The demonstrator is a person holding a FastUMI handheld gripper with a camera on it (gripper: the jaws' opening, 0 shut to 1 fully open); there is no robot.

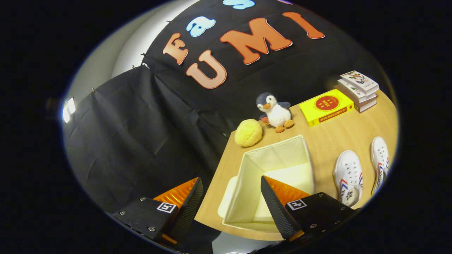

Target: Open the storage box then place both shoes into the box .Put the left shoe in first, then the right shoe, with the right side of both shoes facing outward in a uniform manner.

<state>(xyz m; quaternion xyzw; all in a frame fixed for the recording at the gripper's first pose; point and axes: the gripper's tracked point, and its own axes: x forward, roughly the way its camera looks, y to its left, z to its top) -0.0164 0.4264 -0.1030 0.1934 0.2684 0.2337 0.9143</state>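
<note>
Hand-held gripper (231, 201) hangs with fingers wide apart and empty above the near edge of the open fabric storage box (279, 165), apparently clear after opening. Box mouth faces up on the surface (339, 137). Both white sneakers (349, 176) lie beside it, side by side, toes pointing away, long axes roughly parallel

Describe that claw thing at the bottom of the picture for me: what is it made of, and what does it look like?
It is a two-finger gripper. Each of its fingers is a black wedge tapering to a point, with a finely textured black pad on the inner face and ribbed orange plastic on the back. Each sits on a black block with small screws and a square black-and-white marker. No cables are visible.
</note>
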